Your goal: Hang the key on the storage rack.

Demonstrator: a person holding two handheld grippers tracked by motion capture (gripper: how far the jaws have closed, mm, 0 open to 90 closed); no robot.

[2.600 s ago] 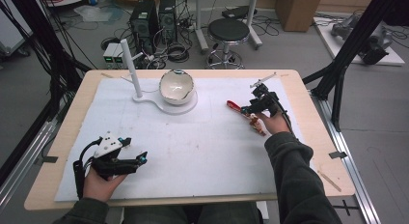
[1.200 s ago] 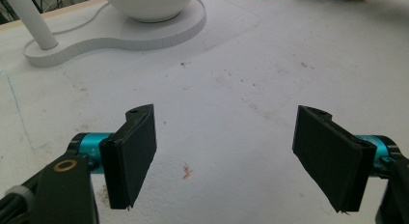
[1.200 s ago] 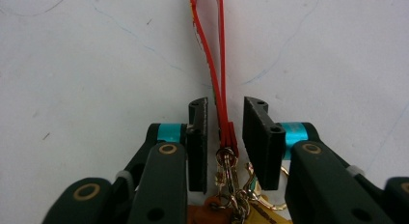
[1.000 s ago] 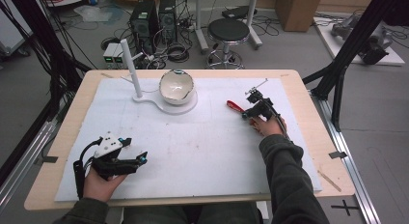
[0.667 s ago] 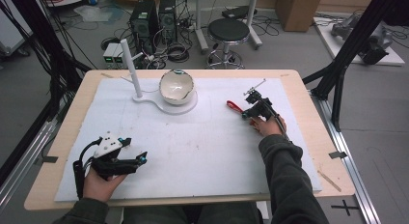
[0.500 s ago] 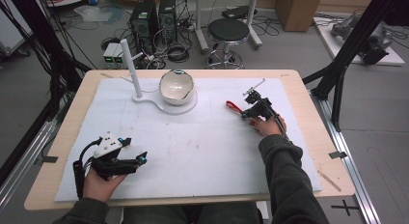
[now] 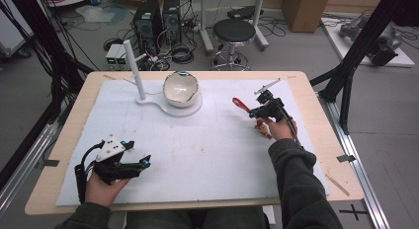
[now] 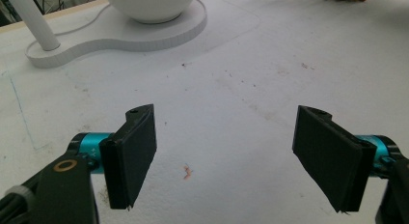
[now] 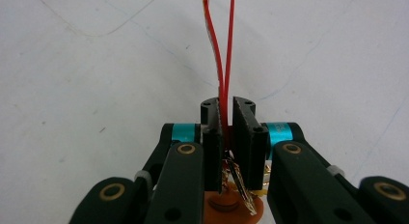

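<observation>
Left hand-held gripper (image 7: 129, 163): seen at the lower left of the high view, resting on the tabletop (image 7: 207, 150); its jaws are spread wide with nothing between them, as its own view shows only bare white surface in the gap. It is judged to be parked out of the way while the other hand works.

Right hand-held gripper (image 7: 251, 110): seen right of centre in the high view; its jaws are pressed together on the red loop (image 9: 223, 50), which is pinched near its base and rises straight up the middle of the right gripper view.

Red loop, place: in the high view it (image 7: 240, 104) is seen jutting up and to the left from the jaw tips, just above the white surface, well apart from the bowl.

Orange piece (image 9: 231, 200): glimpsed below the jaws at the bottom of the right gripper view, with thin metal parts; what it is cannot be told. The grip near it is judged to give control of the loop's free end.

Bowl (image 7: 181, 89): seated on a white stand (image 7: 148, 98) with an upright post (image 7: 134, 68), at the upper centre of the high view; judged a likely destination, placed within reach of both hands.
</observation>
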